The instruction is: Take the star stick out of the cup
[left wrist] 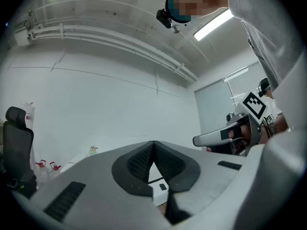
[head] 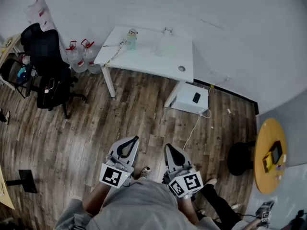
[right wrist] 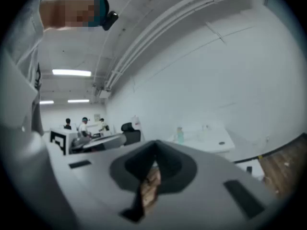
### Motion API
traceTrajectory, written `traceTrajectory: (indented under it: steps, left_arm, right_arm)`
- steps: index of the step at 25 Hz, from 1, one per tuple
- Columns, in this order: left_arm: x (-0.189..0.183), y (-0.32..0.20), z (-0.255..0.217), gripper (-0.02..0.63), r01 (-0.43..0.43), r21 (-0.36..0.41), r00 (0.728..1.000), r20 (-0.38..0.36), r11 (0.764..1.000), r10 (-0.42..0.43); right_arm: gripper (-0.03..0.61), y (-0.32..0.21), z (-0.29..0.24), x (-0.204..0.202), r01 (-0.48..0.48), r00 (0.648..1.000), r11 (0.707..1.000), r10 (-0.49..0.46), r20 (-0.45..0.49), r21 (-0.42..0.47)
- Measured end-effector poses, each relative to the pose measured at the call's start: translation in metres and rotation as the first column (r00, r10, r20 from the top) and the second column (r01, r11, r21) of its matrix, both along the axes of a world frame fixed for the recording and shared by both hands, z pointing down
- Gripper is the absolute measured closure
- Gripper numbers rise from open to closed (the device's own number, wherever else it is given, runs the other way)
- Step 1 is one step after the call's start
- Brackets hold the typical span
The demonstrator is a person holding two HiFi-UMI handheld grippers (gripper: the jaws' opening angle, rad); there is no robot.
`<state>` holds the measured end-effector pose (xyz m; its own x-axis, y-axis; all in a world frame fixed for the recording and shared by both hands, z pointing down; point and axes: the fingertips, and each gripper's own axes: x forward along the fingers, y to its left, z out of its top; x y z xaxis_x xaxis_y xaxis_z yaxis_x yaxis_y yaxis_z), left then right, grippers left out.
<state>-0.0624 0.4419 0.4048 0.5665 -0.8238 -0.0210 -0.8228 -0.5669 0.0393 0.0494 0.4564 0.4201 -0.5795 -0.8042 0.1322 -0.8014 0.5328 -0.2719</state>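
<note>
The white table (head: 144, 56) stands far ahead of me across the wooden floor. On it is a faint clear cup (head: 158, 49); the star stick is too small to make out. A pale green bottle (head: 131, 39) stands near the table's left end and also shows as the bottle (right wrist: 180, 134) in the right gripper view. My left gripper (head: 135, 139) and right gripper (head: 168, 146) are held close to my body, side by side, far from the table. Both are shut with the tips touching and nothing between them. The left gripper (left wrist: 153, 143) and the right gripper (right wrist: 154, 143) point towards the wall.
A black office chair (head: 45, 73) and water jugs (head: 79, 55) stand left of the table. A white box (head: 191, 98) with a cable sits on the floor by the table's right legs. A round yellow table (head: 269, 155) and a black stool (head: 240, 158) are at my right.
</note>
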Motion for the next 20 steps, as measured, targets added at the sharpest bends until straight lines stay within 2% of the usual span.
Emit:
traceTrajectory:
  steps: [6,20]
  left_arm:
    - [0.021,-0.016,0.012,0.583,0.012,-0.005,1.000,0.024,1.000,-0.012]
    - [0.043,-0.003,0.011,0.583,0.036,-0.009,0.999,0.032,0.999,-0.036]
  right_arm:
    - [0.543,-0.018,0.009,0.022,-0.002,1.000,1.000,0.002,0.013,0.000]
    - [0.543,-0.015,0.014,0.033,0.039,0.999,0.999,-0.040,0.031,0.017]
